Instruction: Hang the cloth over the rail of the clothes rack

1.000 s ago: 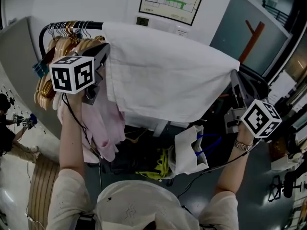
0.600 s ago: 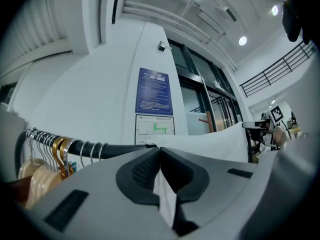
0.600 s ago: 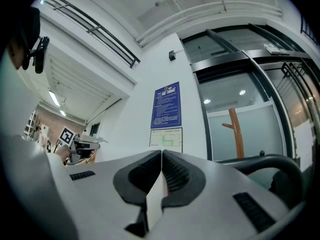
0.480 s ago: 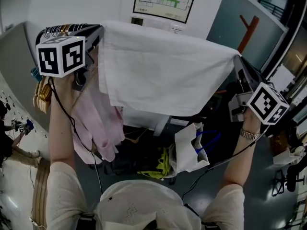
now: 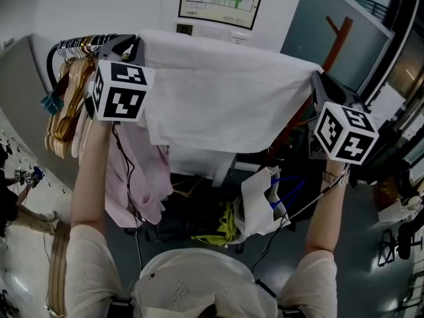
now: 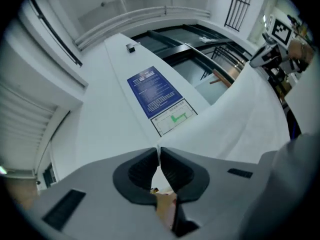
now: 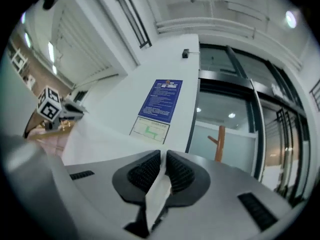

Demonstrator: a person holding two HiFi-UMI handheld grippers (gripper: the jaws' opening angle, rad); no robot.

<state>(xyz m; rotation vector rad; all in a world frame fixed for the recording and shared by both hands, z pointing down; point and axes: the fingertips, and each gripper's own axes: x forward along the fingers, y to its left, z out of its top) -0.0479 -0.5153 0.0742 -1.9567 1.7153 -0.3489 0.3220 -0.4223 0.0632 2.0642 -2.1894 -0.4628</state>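
White lobby wall with a notice (image 5: 220, 2) on it. The left gripper (image 6: 159, 153) and right gripper (image 7: 164, 158) are each pinched tight on a top corner of the white cloth (image 5: 225, 91). It's stretched up by the rail (image 5: 69, 44), near the hangers (image 5: 63, 111). Looks light and floppy, so the corners seem the right hold.

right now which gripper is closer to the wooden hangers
Left. The left gripper grips the cloth right beside the hangers; the right gripper grips its far corner, at the other end.
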